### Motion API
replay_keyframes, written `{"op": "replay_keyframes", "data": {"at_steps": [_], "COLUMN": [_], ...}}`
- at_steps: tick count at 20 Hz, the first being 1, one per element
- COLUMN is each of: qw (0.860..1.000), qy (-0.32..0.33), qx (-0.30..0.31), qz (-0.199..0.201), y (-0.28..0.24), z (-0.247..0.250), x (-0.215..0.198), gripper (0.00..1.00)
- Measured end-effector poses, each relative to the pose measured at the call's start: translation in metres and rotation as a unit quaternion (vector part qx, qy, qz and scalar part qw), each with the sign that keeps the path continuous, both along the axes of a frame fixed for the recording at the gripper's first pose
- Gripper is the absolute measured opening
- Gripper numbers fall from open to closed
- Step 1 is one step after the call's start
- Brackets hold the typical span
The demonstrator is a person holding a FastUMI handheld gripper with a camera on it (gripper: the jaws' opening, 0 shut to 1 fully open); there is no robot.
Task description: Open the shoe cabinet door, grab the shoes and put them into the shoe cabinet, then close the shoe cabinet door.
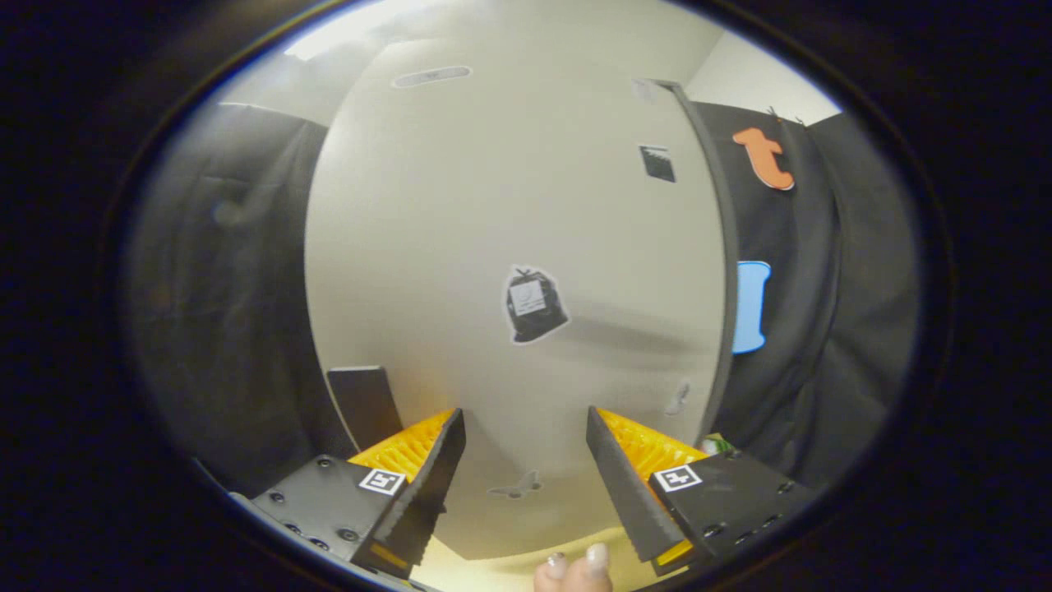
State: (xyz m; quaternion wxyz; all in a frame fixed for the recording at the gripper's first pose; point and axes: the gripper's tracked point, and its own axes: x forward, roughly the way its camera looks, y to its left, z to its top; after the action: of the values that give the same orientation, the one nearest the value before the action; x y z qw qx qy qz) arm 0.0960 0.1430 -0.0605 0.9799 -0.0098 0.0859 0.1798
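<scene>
A pale shoe cabinet door [509,214] stands close ahead of my gripper [526,423] and takes up most of the gripper view. Its face carries a black bag sticker [534,304] and a small dark square sticker [657,163]. A dark edge strip [723,247] runs down the door's right side. A small dark panel [362,403] sits at the door's lower left, just beyond the left finger. My gripper is open, its fingers wide apart with nothing between them. I see no shoes.
Black booth cloth [222,296] hangs on both sides of the cabinet. Two fingertips of a person's hand [575,567] show just below the gripper's fingers. A pale floor strip [493,571] lies under the door.
</scene>
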Motion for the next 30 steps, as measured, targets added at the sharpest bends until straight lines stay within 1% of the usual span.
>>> {"op": "replay_keyframes", "data": {"at_steps": [2,6,10,16,21,28,30], "qw": [1.000,0.999,0.999,0.997,0.995,0.994,0.994], "qy": [0.001,-0.006,-0.015,-0.022,-0.029,-0.034,-0.037], "qx": [0.001,0.003,-0.004,-0.005,-0.003,0.002,0.003], "qz": [-0.006,-0.032,-0.051,-0.072,-0.090,-0.108,-0.107], "y": [0.023,0.031,0.040,0.060,0.073,0.073,0.073], "z": [-0.004,-0.001,0.001,-0.002,-0.003,-0.004,-0.003], "x": [0.002,0.034,0.049,0.055,0.069,0.069,0.068], "gripper": [0.94,0.94,0.94,0.94,0.94,0.94,0.94]}}
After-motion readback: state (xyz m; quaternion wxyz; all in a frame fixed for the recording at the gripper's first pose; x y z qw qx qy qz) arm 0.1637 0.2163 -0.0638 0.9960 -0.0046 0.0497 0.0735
